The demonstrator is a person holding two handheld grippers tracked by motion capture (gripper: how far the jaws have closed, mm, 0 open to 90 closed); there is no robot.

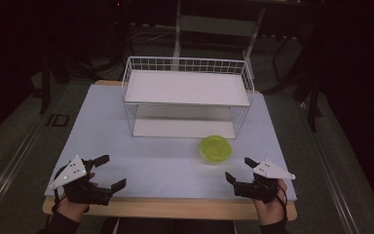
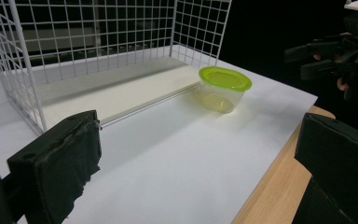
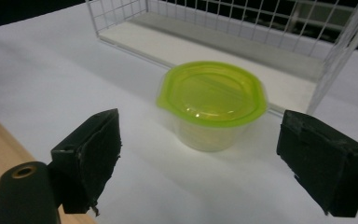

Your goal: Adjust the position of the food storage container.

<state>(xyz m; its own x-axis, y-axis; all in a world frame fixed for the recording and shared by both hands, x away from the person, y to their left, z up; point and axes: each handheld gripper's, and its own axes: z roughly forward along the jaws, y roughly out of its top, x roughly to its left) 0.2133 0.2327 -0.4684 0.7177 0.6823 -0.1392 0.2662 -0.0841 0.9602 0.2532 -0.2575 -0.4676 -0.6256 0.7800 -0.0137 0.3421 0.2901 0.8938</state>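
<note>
Both pairs of jaws stand wide apart, and nothing is between them. Over on the left side, the left gripper [image 1: 105,171] rests near the front edge of the white table [image 1: 97,122], held in the person's left hand [image 1: 70,207]. It is well apart from the little tub, and its black pads [image 2: 60,170] touch nothing.

Moving toward the middle, a white wire rack [image 1: 187,96] stands at the back of the table. It has a top shelf and a low shelf, and both shelves are bare.

Next comes the little clear tub [image 1: 215,149] with a bright green lid [image 3: 213,93]. It sits flat on the table, just in front of the rack's right corner, near it but not touching. The lid looks pressed on all the way round. I cannot see anything inside.

On the right, the right gripper [image 1: 237,169] is near the tub and points at it. From that gripper's own camera, the tub sits right ahead between the two open pads [image 3: 91,151].

I think the tub is very light and made of thin plastic. It would bend if squeezed hard, and its smooth sides could slip. A good place to hold it looks like the sides just under the lid's rim, with a soft squeeze, so the rim stops it from sliding down.
</note>
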